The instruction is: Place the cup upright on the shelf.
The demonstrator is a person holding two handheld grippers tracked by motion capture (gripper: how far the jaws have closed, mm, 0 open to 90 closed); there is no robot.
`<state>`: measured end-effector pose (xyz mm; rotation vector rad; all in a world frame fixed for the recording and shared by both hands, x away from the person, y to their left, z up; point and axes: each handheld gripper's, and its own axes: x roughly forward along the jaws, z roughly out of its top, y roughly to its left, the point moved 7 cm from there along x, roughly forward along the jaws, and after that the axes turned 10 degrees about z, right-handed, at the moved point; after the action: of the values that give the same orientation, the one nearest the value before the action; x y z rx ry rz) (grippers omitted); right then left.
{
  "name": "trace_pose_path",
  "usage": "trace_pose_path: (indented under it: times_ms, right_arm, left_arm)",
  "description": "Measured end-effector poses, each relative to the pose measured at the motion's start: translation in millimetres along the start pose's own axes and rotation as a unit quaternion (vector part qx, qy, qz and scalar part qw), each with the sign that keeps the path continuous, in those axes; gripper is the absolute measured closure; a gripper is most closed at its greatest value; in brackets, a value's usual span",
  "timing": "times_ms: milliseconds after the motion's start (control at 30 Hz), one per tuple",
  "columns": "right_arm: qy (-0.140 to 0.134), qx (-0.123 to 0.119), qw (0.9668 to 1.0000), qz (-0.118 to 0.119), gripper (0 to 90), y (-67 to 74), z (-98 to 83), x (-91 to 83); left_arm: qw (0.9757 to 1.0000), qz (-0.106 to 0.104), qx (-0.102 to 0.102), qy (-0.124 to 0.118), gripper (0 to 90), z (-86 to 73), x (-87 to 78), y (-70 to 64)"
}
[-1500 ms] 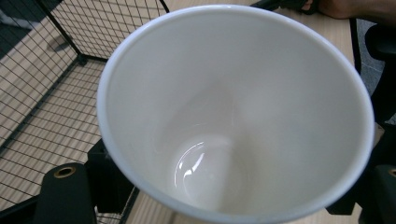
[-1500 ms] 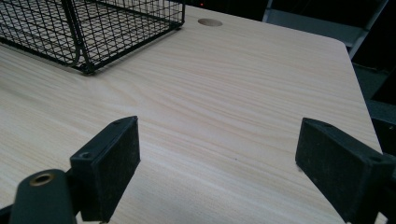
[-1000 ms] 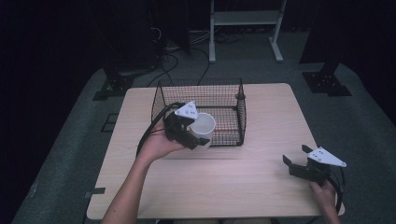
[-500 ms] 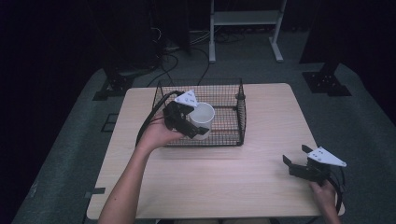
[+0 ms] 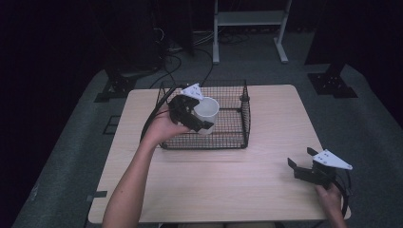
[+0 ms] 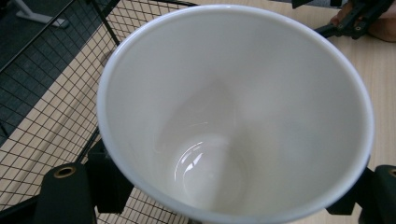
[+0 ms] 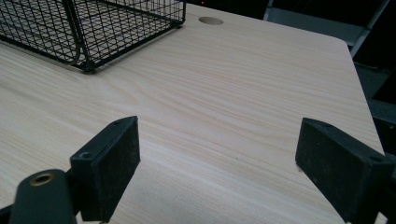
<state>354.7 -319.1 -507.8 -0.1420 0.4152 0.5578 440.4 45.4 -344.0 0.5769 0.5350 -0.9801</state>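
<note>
The table (image 5: pixel 228 190) is light wood, bare across its near half. A black wire basket (image 5: pixel 228 137) stands on its far half, a little left of centre, nothing showing on the mesh floor.

The left gripper (image 5: pixel 202 124) reaches in over the basket's near-left rim, its jaws pinching a white cup (image 5: pixel 207 110). The cup is held above the basket's left part, mouth up and tilted; whether its base touches the mesh I cannot tell. In the left gripper view the cup (image 6: pixel 233 112) is empty, and a black pad (image 6: pixel 109 179) presses against its outer wall.

The right gripper (image 5: pixel 300 167) sits at the near right corner of the table, well apart from the basket, jaws spread wide with nothing between them; the right gripper view shows bare wood between its pads (image 7: pixel 109 165).

By my reading, the carry to the basket is nearly done. Left to do: lower the cup onto the mesh, let go and draw the hand out.
</note>
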Motion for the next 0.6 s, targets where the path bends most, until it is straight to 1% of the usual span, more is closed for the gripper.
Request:
trace_pose_path:
  times_ms: [100,133,267,567,600]
  right_arm:
    - [-0.001,-0.001,1.0,-0.001,13.1,0.0,0.0,-0.1]
    - [-0.001,-0.001,1.0,-0.001,13.1,0.0,0.0,-0.1]
    - [-0.001,-0.001,1.0,-0.001,13.1,-0.1,0.0,-0.1]
    - [0.0,-0.001,1.0,-0.001,13.1,-0.1,0.0,0.0]
    - [0.0,-0.001,1.0,0.0,13.1,0.0,0.0,0.0]
  left_arm:
    - [1.0,0.002,-0.002,-0.001,21.3,1.2,2.2,4.5]
    - [1.0,0.0,-0.005,-0.003,21.4,1.4,3.2,6.1]
    - [1.0,0.0,-0.009,-0.001,21.4,0.8,6.4,11.4]
    - [0.9998,0.006,-0.018,-0.002,21.4,0.1,9.9,21.1]
    - [0.9998,0.008,-0.02,-0.001,21.4,0.5,11.0,24.2]
